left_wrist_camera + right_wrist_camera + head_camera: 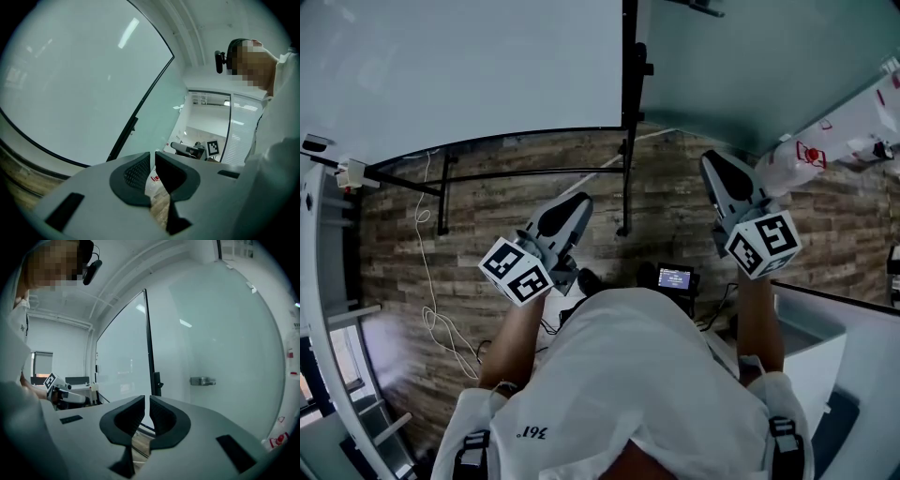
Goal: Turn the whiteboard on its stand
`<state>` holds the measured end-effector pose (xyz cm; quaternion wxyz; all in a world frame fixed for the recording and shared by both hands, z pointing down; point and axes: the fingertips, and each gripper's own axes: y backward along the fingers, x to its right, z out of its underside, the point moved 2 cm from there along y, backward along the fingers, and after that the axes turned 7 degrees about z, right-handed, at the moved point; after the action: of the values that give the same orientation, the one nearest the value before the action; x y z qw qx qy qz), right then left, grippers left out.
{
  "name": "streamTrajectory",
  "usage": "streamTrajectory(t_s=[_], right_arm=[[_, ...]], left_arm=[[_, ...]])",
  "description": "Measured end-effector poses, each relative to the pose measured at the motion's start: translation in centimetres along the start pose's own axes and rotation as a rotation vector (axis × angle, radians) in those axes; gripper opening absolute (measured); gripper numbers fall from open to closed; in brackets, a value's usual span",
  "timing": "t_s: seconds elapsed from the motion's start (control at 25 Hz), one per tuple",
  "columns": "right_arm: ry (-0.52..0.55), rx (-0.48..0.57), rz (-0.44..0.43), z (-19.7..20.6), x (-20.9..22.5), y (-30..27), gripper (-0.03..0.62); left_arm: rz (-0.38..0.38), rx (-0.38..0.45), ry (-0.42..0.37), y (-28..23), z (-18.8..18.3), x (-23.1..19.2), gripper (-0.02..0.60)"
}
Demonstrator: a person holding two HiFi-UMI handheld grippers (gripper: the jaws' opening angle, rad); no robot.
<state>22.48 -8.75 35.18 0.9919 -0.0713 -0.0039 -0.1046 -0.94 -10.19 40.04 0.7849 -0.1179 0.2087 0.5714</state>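
Note:
The whiteboard (469, 66) fills the upper left of the head view, its black-framed right edge (630, 94) running down to the stand's legs (626, 202) on the wood floor. My left gripper (574, 204) is held below the board's lower edge and apart from it. Its jaws are closed to a thin slit with nothing between them. My right gripper (717, 161) is to the right of the board's edge and also clear of it, jaws likewise nearly together and empty. The board (79, 79) fills the left gripper view ahead of the left gripper (152, 157). Past the right gripper (147, 401), the board's edge (149, 343) stands upright.
A frosted glass wall (750, 66) with a door handle (202, 380) stands right of the board. A white cable (427, 272) trails over the floor. A small lit screen (675, 278) sits near my feet. A white object with a red mark (825, 141) and a white table (825, 328) are at the right.

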Motion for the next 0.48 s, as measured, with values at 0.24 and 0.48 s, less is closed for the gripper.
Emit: streamTrajectory(t_s=[0.24,0.48], right_arm=[[-0.055,0.005,0.022,1.1,-0.6,1.9,0.044],[-0.053,-0.012,0.024,1.8,-1.0,3.0,0.037]], left_arm=[[0.004,-0.013,0.006,0.5,0.8,0.8,0.038],[0.006,-0.025,0.018,0.8,1.3,1.4,0.038]])
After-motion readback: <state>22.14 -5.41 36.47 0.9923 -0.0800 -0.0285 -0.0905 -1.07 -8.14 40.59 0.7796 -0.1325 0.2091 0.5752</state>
